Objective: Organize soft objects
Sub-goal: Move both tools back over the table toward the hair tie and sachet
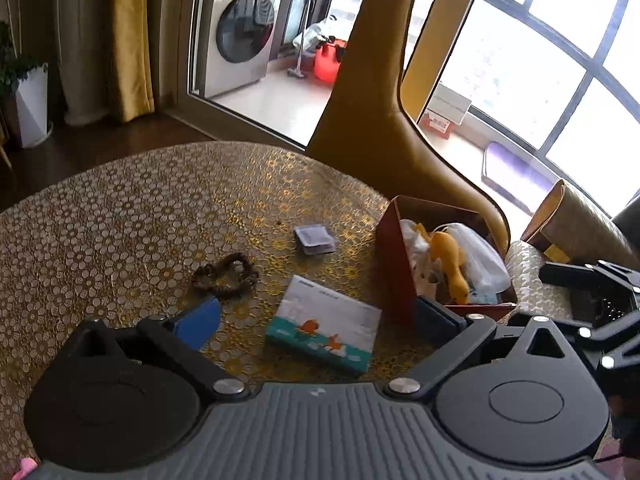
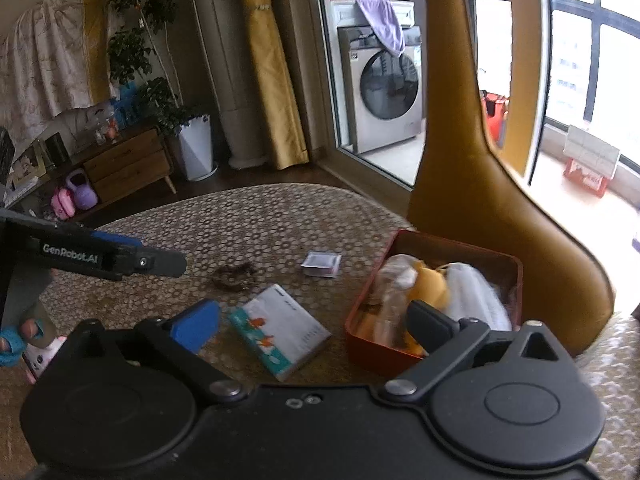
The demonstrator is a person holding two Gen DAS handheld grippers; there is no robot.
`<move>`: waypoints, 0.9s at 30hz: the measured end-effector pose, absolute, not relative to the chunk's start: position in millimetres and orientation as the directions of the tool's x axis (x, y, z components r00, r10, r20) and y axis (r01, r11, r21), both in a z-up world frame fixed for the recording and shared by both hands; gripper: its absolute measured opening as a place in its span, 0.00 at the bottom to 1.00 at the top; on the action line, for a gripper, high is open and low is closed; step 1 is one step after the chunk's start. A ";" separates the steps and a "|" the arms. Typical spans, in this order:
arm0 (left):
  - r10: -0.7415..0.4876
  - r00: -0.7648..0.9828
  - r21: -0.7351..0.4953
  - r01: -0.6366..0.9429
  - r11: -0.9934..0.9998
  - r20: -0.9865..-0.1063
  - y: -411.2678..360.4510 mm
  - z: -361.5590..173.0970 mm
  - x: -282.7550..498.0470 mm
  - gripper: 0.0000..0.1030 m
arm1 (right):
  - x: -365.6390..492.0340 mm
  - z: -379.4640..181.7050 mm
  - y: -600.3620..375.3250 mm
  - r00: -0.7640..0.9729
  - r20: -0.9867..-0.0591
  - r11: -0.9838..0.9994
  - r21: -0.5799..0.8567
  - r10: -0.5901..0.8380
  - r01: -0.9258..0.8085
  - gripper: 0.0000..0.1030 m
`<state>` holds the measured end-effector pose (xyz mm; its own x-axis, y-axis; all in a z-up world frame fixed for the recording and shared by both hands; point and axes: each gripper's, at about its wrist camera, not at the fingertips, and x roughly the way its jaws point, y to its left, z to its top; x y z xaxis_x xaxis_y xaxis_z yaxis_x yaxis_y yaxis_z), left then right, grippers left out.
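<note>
On the table [image 1: 120, 208], a rounded top under a gold and white cloth of small circles, the loose things lie well apart from one another. A white and teal tissue pack printed with orange fish [image 1: 324, 322] sits nearest, between the fingers of the left tongs [image 1: 320, 316], whose jaws stand wide with nothing gripped. Beyond it lies a brown braided fabric hair ring [image 1: 224, 276], and farther back a small clear-wrapped grey packet [image 1: 314, 240]. To the right stands a red rectangular tin box [image 1: 394, 256], holding a yellow plush toy [image 1: 448, 258] tilted head down among white plastic bags [image 1: 480, 256].

The right tongs [image 2: 316, 320] are also spread wide and empty, their blue finger over bare cloth left of the tissue pack and their dark finger in front of the tin's near corner. At the left edge of the right wrist view, a hand [image 2: 20, 336] holds the other black tool.

Behind the table rises a tall mustard leather chair back [image 1: 360, 92], its curved side sweeping past the tin. The floor is dark wood. Gold and pale curtains [image 2: 272, 80] hang beside a glass door, and past it a silver front-loading washing machine [image 2: 384, 88] stands on a bright balcony with a purple cloth [image 2: 380, 28] draped over its top. Along the left wall are a leafy plant in a white faceted pot [image 2: 196, 152], a low wooden cabinet [image 2: 128, 164], and pink and purple kettlebells [image 2: 76, 198] on the floor.
</note>
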<state>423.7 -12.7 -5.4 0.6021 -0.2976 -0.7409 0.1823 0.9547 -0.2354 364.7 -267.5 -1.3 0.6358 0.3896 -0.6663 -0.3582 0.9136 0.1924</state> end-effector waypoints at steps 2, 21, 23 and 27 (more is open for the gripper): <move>-0.294 0.585 -0.235 0.178 0.956 -0.756 -6.1 -13.6 431.0 1.00 | 375.5 -4.1 -259.3 0.618 -0.677 0.909 0.210 0.401 -0.361 0.99; -0.132 0.494 -0.135 0.030 0.990 -0.859 18.5 -100.0 524.9 1.00 | 517.9 -81.0 -189.1 0.483 -0.811 0.943 0.264 0.331 -0.204 0.98; -0.138 0.496 -0.133 0.044 0.990 -0.857 13.0 -106.9 531.4 1.00 | 527.5 -93.4 -182.6 0.473 -0.825 0.950 0.243 0.308 -0.196 0.97; -0.096 0.497 -0.085 0.045 0.995 -0.862 3.9 -122.0 541.4 1.00 | 544.4 -114.9 -174.6 0.454 -0.846 0.959 0.225 0.280 -0.172 0.95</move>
<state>541.4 3.9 -122.0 0.4972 -0.0959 -0.8623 0.0448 0.9954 -0.0849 544.4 -174.6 -114.9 0.4544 0.2800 -0.8457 -0.1722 0.9590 0.2250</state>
